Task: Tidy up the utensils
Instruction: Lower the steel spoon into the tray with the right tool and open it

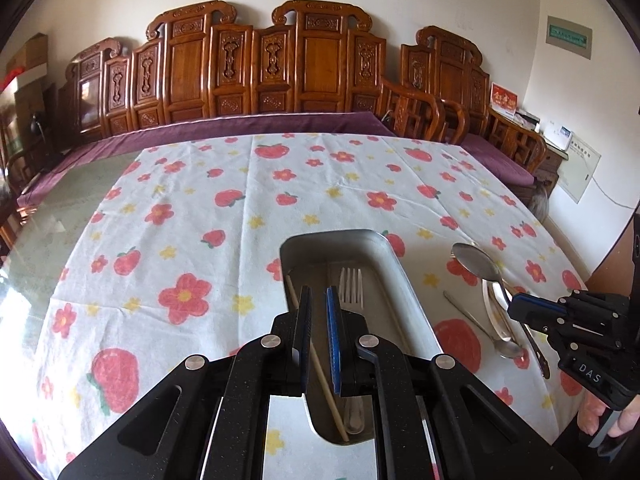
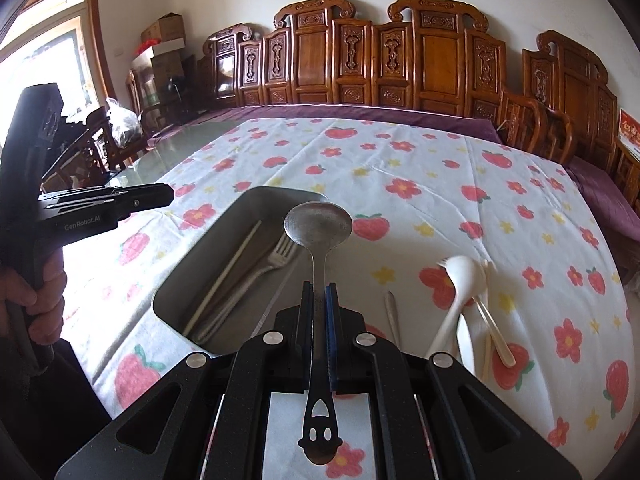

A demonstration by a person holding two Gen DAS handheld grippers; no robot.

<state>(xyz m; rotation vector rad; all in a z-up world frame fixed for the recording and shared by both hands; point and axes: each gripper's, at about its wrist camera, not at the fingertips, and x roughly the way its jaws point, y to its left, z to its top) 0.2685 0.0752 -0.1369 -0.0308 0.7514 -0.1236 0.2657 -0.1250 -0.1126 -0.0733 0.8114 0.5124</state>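
A metal tray [image 1: 384,256] [image 2: 188,264] sits on the flowered tablecloth and holds a metal fork [image 1: 351,284] [image 2: 276,258] and wooden chopsticks [image 1: 316,356] [image 2: 224,276]. My right gripper [image 2: 319,294] [image 1: 520,306] is shut on the handle of a large metal spoon [image 2: 318,226] [image 1: 476,260], held above the cloth just right of the tray. My left gripper [image 1: 318,300] [image 2: 160,196] hovers over the tray's near end, slightly open and empty.
To the right of the tray lie a white plastic spoon [image 2: 460,280], a wooden utensil [image 2: 496,332], a small metal spoon [image 1: 504,346] and another metal handle [image 2: 392,316]. A carved wooden bench [image 1: 280,68] runs behind the table.
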